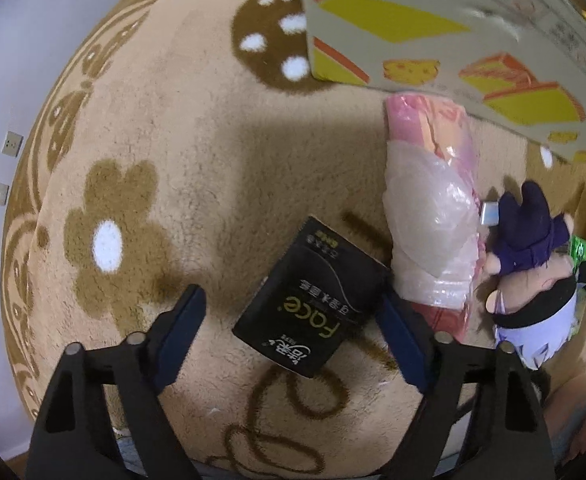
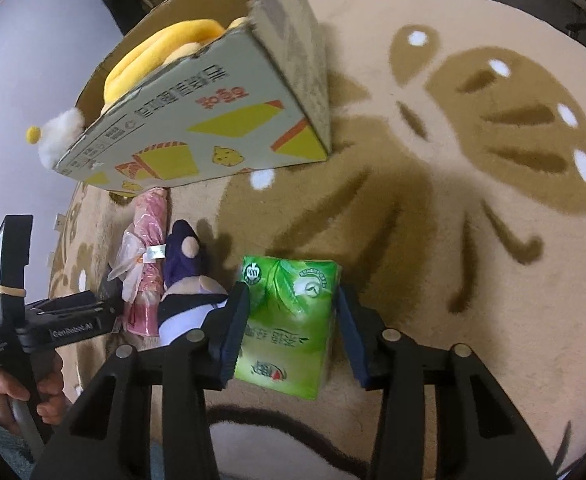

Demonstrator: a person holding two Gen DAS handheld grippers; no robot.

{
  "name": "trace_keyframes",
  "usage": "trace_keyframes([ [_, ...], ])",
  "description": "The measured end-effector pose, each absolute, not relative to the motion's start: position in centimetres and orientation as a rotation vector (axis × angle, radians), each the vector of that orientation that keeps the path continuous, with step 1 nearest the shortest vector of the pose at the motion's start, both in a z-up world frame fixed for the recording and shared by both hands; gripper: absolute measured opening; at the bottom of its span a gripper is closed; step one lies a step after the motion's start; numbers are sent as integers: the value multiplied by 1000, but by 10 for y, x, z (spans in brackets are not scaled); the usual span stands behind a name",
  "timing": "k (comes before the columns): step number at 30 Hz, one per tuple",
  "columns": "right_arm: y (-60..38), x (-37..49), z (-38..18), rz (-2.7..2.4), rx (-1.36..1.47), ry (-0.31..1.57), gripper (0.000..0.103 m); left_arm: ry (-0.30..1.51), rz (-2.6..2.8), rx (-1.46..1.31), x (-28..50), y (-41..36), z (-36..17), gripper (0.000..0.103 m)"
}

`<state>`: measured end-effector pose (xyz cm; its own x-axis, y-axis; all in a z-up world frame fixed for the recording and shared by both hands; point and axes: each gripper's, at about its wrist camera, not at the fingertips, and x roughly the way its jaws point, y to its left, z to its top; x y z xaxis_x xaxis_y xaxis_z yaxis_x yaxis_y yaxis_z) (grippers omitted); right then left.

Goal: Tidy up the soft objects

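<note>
A black tissue pack [image 1: 311, 300] lies on the beige rug, between the fingers of my left gripper [image 1: 291, 296], which points down at it. The right finger touches the pack's corner; the left finger [image 1: 187, 312] stands clear of it, so the jaws are open. My right gripper [image 2: 291, 290] is shut on a green tissue pack [image 2: 289, 320] resting on the rug, a pad against each side. Between the two packs lie a plush doll with a purple hat [image 1: 529, 240] [image 2: 185, 264] and a pink item wrapped in plastic [image 1: 433, 208] [image 2: 145, 252].
An open cardboard box [image 2: 213, 120] [image 1: 433, 20] stands just behind the pink item, with a yellow plush [image 2: 161, 48] and a white fluffy toy [image 2: 59, 136] inside. A hand [image 2: 1, 392] holds the left gripper's handle at the lower left. Grey wall [image 1: 33, 60] borders the rug [image 2: 473, 280].
</note>
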<state>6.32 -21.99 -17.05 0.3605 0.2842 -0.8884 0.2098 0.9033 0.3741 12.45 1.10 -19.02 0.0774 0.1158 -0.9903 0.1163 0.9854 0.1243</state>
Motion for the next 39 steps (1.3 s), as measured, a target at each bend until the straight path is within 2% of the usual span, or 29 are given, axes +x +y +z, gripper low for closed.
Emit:
trace_keyframes([
  [4,-206,70,-173,64,422,1205,49,1489,-17,195,122,2,-193,74],
  [8,-196,74,-173,86,392,1202,50,1488,-23,176,120,-3,-194,63],
  [12,-197,76,-175,106,422,1192,51,1477,-26,179,120,-1,-192,57],
  [16,-196,77,-177,118,423,1190,58,1472,-28,190,121,-2,-193,56],
  [19,-187,81,-181,125,403,1202,60,1471,-28,193,120,-4,-192,56],
  [39,-181,79,-183,83,347,1182,58,1448,-27,166,124,5,-184,52],
])
